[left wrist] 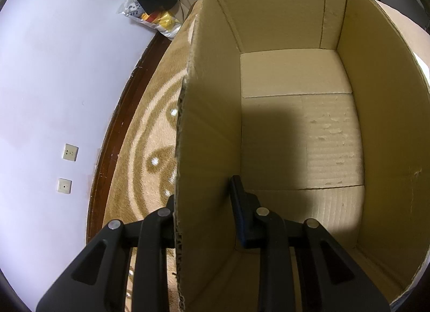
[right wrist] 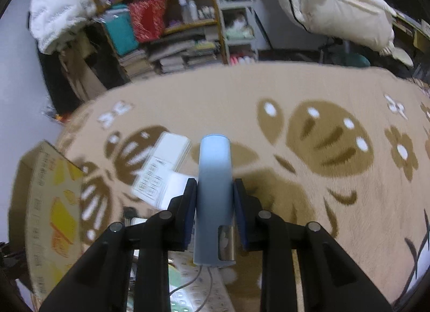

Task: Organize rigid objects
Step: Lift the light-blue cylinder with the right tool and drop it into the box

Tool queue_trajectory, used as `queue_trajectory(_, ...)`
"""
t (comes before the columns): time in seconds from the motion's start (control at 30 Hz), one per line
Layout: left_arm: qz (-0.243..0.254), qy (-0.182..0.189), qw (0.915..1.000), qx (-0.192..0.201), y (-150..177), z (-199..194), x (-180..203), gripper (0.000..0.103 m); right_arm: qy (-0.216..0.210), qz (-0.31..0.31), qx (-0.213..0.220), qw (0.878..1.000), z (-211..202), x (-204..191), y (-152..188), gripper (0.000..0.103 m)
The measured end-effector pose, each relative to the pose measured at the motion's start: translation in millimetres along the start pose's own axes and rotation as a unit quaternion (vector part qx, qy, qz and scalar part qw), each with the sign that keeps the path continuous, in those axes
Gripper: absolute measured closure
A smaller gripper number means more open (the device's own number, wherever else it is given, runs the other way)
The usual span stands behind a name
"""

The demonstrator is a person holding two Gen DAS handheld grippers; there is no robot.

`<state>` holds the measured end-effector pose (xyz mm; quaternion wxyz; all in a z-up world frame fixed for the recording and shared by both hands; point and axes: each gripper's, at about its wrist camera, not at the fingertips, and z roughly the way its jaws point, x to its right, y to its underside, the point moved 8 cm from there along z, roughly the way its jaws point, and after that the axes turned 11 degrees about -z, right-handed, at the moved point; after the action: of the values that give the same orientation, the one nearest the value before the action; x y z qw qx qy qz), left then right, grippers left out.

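While the left gripper pinched the near wall of the cardboard box, its fingers closed on the board, one inside and one outside, I judge it held the box steady so that things could be dropped in. Nothing lay on the part of the box floor that was in view. The right gripper had its fingers pressed on both sides of a light blue cylinder, which lay along the fingers with its far end pointing away, above the patterned carpet. It looked lifted clear of the floor, probably on its way to the box. A thin cord hung from its near end. Just beside it on the carpet lay white printed boxes; their printing was too blurred to read. The box's outer side showed yellow shapes, and any writing there was not legible.
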<state>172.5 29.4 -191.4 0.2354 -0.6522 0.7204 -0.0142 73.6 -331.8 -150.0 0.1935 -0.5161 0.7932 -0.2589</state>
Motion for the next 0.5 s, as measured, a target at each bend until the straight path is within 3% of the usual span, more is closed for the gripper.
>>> queue_trajectory(0.27, -0.002, 0.003, 1.0000, -0.002, 0.1, 0.1, -2.0, 0.078, -0.054, -0.066, 0.041, 0.996, -26.2, -55.3, -27.7, 0.075)
queue_trajectory(0.5, -0.006, 0.006, 0.9999, -0.006, -1.5, 2.2, -2.4, 0.078, -0.102, -0.124, 0.076, 0.984, -52.5, -120.4, -35.9, 0.075)
